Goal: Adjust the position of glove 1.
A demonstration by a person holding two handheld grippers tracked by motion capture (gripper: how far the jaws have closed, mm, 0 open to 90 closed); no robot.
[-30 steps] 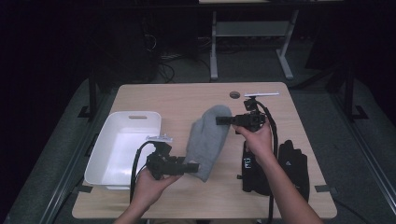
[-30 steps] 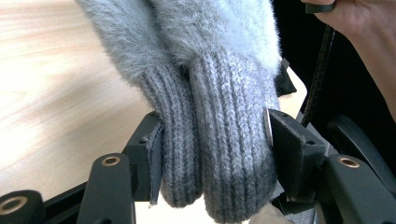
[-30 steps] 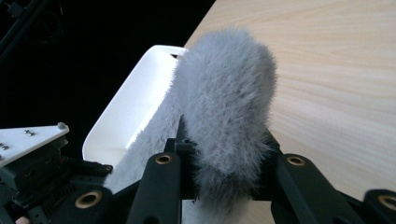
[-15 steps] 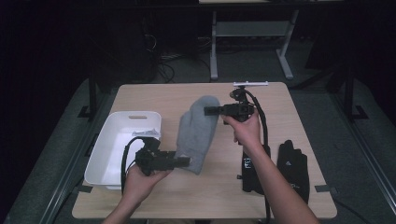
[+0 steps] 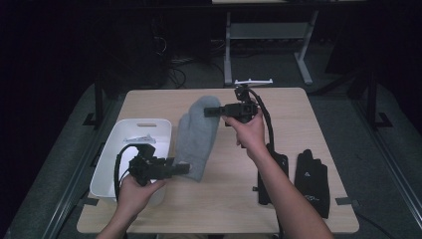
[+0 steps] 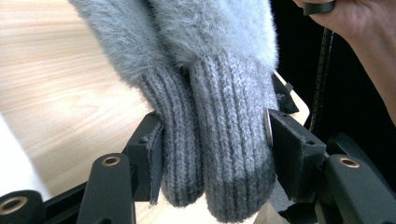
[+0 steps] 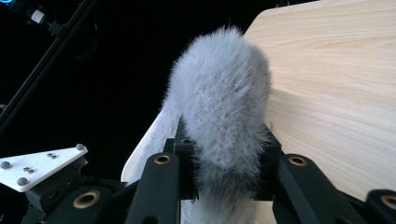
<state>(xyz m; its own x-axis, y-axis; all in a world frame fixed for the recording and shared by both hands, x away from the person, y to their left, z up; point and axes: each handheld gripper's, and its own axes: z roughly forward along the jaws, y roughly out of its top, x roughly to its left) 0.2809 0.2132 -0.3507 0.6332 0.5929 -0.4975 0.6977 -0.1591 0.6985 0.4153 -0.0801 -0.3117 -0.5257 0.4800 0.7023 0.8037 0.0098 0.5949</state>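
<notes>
Grey mittens point(image 5: 198, 134) between both tongs

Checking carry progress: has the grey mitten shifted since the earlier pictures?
Yes. The grey mitten, clamped at both ends by the left gripper and right gripper, has moved leftward, closer to the white bin.

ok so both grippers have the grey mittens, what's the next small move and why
Probably carry the pair sideways toward the white bin and lower it in. The left gripper clamps the ribbed cuffs and the right gripper clamps the fluffy tips, so the grey mittens are stretched between them beside the bin, which has room. That the bin is the goal is a guess.
</notes>
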